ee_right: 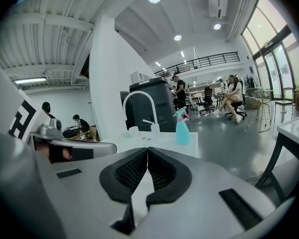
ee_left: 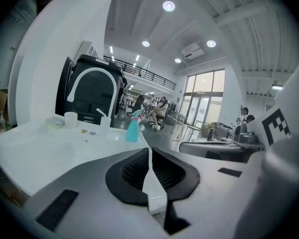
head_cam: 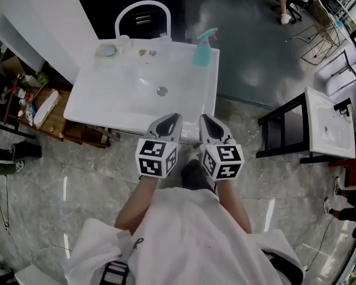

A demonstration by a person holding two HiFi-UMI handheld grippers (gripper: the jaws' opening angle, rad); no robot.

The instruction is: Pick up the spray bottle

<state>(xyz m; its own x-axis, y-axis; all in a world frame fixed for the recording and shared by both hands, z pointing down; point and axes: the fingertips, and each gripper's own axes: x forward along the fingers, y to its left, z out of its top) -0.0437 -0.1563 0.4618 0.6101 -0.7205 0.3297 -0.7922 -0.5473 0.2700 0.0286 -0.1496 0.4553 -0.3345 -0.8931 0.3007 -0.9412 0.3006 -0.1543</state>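
Both pairs of fingers are pressed together and empty. Left gripper (head_cam: pixel 169 121) and right gripper (head_cam: pixel 208 123) sit side by side over the near edge of the white worktop (head_cam: pixel 101 103). Spray bottle (head_cam: pixel 203 51) stands upright well ahead at the far corner, closer to the right fingers. Looks like the approach step. Next: spread the right fingers, reach forward, close round the bottle body.

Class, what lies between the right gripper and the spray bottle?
Nothing: only bare white sink top separates right gripper from spray bottle, in the head view.

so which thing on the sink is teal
The spray bottle, at the far right corner of the sink; the cup and dish at far left are pale.
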